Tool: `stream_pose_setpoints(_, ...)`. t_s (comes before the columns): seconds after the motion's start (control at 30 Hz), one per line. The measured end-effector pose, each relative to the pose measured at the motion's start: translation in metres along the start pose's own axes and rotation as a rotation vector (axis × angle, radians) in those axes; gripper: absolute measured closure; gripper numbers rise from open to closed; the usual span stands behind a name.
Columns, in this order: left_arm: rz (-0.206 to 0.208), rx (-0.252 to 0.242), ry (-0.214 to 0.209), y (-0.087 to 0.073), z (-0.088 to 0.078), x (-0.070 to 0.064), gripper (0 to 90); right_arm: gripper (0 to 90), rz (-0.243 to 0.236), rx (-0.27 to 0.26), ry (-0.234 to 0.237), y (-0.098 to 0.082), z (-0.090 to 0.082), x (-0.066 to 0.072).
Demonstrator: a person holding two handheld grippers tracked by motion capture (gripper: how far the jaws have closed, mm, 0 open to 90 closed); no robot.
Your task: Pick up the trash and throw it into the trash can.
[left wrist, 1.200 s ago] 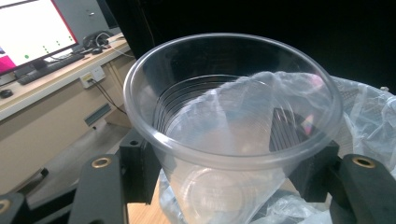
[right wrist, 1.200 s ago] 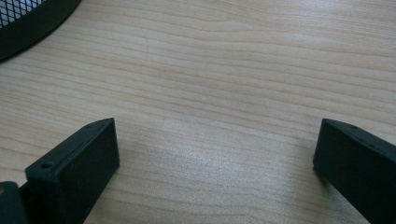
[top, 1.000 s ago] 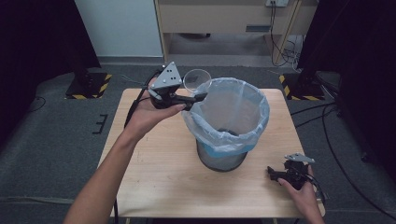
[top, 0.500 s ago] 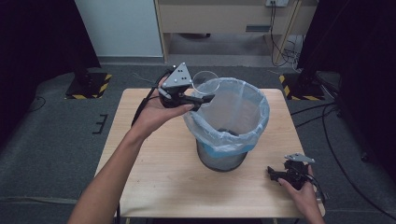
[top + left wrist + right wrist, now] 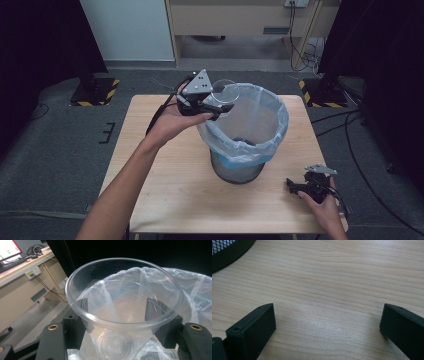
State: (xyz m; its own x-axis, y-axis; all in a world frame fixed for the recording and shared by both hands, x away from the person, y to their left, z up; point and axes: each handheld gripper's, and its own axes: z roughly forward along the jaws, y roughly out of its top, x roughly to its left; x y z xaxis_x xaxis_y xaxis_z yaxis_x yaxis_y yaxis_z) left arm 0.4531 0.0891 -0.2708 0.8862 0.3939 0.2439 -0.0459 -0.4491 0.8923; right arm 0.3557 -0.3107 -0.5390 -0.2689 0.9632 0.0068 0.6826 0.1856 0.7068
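My left tongs are clamped on the clear cup at the lined bin rim — I'd carry it over the opening before releasing. Right tongs rest apart, empty, on the desk.

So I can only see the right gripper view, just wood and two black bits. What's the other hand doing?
Observer: The left hand-held gripper is shut on a clear plastic cup.
Operator: Where is the cup?
Observer: At the rim of a bin lined with a blue bag.
Operator: Where's my gripper then?
Observer: The right hand-held gripper rests open on the table, near its right front corner.
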Motion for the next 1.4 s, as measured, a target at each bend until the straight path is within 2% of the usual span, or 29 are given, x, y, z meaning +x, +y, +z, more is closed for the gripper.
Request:
stream_pose_setpoints(0.47, 0.013, 0.056, -0.023, -0.005, 0.017, -0.004, 35.0, 0.5, -0.001, 0.002, 0.003, 0.0, 0.0, 0.0)
stream_pose_setpoints(0.63, 0.002, 0.072, -0.035, -0.007, 0.024, -0.003, 32.5, 0.5, -0.001, 0.0, 0.003, 0.0, 0.0, 0.0)
stream_pose_setpoints(0.7, -0.01, 0.067, -0.036, -0.007, 0.026, -0.002, 29.5, 0.5, -0.001, 0.0, 0.003, 0.0, 0.0, 0.0)
stream_pose_setpoints(0.8, -0.023, 0.074, -0.046, -0.008, 0.027, -0.003, 16.8, 0.5, -0.002, 0.002, 0.004, 0.0, 0.0, 0.0)
stream_pose_setpoints(0.9, -0.018, 0.077, -0.038, -0.009, 0.024, -0.003, 11.7, 0.5, -0.001, 0.002, 0.003, 0.0, 0.0, 0.0)
stream_pose_setpoints(1.13, -0.051, 0.057, -0.007, -0.01, 0.01, 0.001, 6.6, 0.5, -0.001, 0.002, 0.003, 0.0, 0.0, 0.0)
stream_pose_setpoints(1.4, -0.096, 0.042, 0.034, -0.022, -0.016, 0.012, 4.0, 0.4, -0.002, 0.002, 0.003, 0.0, 0.0, 0.0)
